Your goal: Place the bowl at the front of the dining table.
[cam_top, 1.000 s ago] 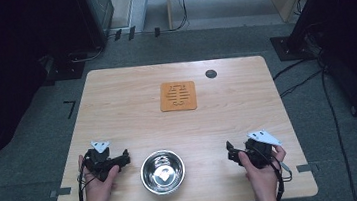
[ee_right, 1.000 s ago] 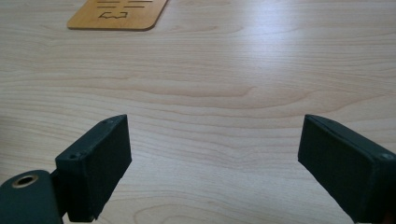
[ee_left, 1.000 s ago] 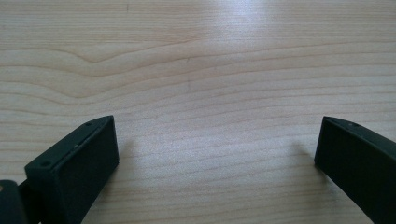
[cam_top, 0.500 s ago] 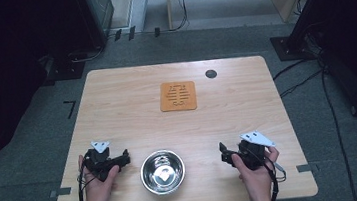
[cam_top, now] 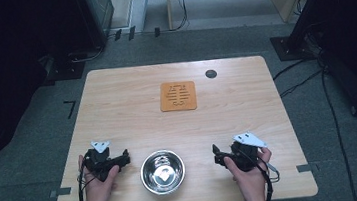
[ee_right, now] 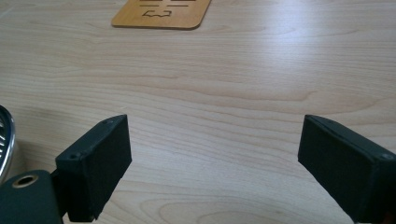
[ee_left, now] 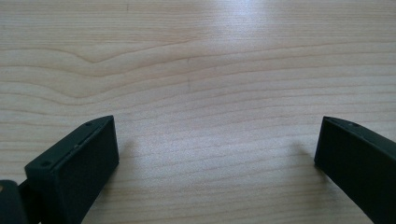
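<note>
High view looks down on a pale wooden counter (cam_top: 117,107) with a shiny metal bowl (cam_top: 162,171) standing near its front edge, and everything else is placed from that bowl. Just to the bowl's left the left tool (cam_top: 122,159) rests on the wood in the person's left hand (cam_top: 97,182), its tip turned toward the bowl but apart from it; on the bowl's other side, a little farther off, the right tool (cam_top: 216,154) sits in the right hand (cam_top: 247,171), also aimed at the bowl. Well beyond the bowl, toward the far side, lies an orange-brown mat (cam_top: 178,96) with cut-out marks, and farther off to its right a small dark round disc (cam_top: 211,73) is set in the wood. From above, the spread of the jaws is too small to judge; the gripper views settle it. Left gripper view shows the left tool (ee_left: 217,144) released, both black jaws wide apart over bare wood grain with nothing between them. Right gripper view shows the right tool (ee_right: 215,144) likewise released and empty, with the bowl's rim (ee_right: 5,140) at the left edge beside one jaw and the mat (ee_right: 163,13) lying ahead at the top.
</note>
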Demonstrator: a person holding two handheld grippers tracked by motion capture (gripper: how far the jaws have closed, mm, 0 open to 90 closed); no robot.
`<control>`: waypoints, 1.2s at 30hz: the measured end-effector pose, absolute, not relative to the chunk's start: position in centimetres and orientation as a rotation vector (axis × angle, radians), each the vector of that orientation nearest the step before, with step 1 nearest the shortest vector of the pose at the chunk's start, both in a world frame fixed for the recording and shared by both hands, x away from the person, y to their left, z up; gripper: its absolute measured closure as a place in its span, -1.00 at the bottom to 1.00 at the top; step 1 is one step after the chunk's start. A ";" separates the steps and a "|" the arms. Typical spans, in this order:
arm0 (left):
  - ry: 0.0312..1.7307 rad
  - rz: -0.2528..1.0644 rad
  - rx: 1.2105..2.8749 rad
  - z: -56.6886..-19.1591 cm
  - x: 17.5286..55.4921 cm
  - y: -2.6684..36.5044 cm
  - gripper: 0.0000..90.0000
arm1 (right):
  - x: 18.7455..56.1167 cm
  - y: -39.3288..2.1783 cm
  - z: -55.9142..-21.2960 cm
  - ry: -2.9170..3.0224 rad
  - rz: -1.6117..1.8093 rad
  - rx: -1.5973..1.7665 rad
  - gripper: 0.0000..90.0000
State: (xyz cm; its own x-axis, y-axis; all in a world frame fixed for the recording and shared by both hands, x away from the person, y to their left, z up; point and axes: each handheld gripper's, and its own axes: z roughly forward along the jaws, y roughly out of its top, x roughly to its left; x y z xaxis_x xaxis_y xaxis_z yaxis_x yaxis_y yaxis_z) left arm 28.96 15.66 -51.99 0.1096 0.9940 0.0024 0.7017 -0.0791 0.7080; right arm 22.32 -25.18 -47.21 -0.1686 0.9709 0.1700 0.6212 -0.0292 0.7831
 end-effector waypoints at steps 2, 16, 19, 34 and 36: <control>1.647 0.686 1.841 -52.0 29.0 15.7 -1.00 | 22.3 -25.0 -47.2 1.819 1.070 1.665 -0.79; 1.647 0.686 1.841 -52.0 29.0 15.7 -1.00 | 22.2 -23.2 -47.2 1.851 1.091 1.647 -0.79; 1.647 0.686 1.842 -52.0 29.0 15.7 -1.00 | 22.2 -22.9 -47.3 1.859 1.093 1.642 -0.79; 1.647 0.686 1.842 -52.0 29.0 15.7 -1.00 | 22.3 -20.5 -47.9 1.922 1.090 1.603 -0.79; 1.643 0.685 1.843 -52.0 29.0 15.6 -1.00 | 22.3 -20.0 -48.0 1.935 1.090 1.597 -0.79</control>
State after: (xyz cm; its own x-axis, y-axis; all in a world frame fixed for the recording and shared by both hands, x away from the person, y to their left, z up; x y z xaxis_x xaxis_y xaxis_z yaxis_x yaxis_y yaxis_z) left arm 28.96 15.64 -52.00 0.1134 0.9935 0.0024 0.7011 -0.0818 0.7083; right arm 22.27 -20.05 -48.01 -0.2648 0.9498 0.1667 0.6346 0.0415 0.7717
